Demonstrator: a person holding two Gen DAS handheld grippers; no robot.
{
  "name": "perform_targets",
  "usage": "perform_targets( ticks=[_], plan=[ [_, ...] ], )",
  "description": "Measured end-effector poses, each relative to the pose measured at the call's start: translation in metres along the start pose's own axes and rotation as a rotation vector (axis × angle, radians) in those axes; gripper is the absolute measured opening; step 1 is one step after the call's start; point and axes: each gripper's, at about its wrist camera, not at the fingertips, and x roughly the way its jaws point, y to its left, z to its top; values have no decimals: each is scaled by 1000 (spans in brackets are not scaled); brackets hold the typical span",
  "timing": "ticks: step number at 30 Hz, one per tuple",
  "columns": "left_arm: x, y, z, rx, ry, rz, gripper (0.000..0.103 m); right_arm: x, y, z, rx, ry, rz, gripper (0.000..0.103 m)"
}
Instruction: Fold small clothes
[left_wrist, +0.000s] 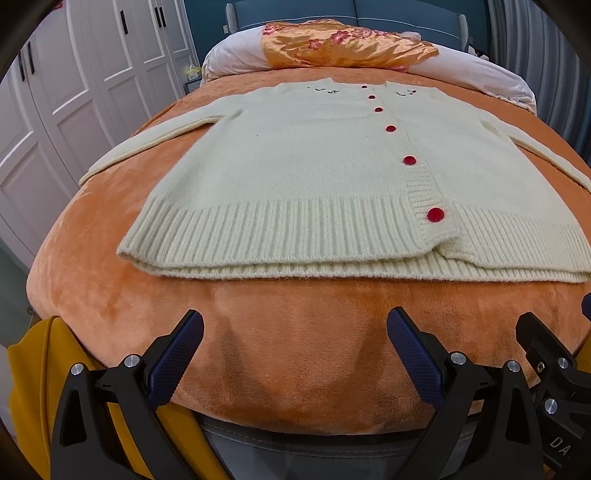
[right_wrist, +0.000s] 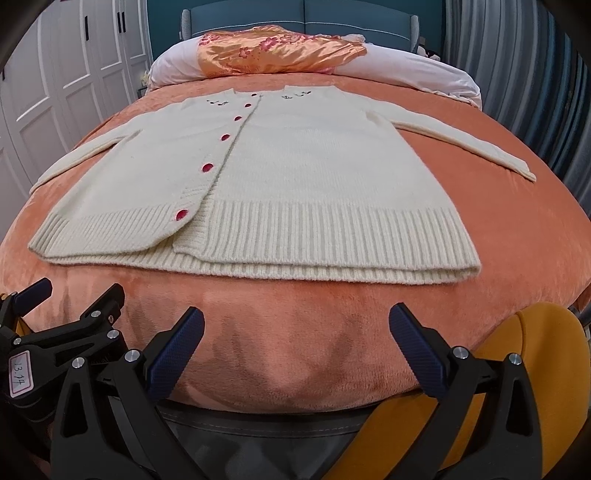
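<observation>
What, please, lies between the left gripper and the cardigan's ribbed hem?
Only bare orange blanket, seen in the left wrist view, separates the left gripper from the cardigan.

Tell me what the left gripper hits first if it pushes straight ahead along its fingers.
Probably the ribbed hem of the cream cardigan, past a strip of bare orange blanket. The left gripper is open and empty; its height above the bed is unclear.

An orange plush blanket (left_wrist: 295, 350) covers the bed; at 12 o'clock lies a floral satin cushion (left_wrist: 347, 44), perhaps a pillow; white wardrobe doors (left_wrist: 74, 92) at 10 o'clock.
</observation>
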Motion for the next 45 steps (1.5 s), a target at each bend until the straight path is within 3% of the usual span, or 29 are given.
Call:
perform_targets(
  ticks=[45],
  plan=[
    [2, -2, -1, -1, 7, -1, 97, 3, 0, -1, 0, 29, 4, 98]
  ],
)
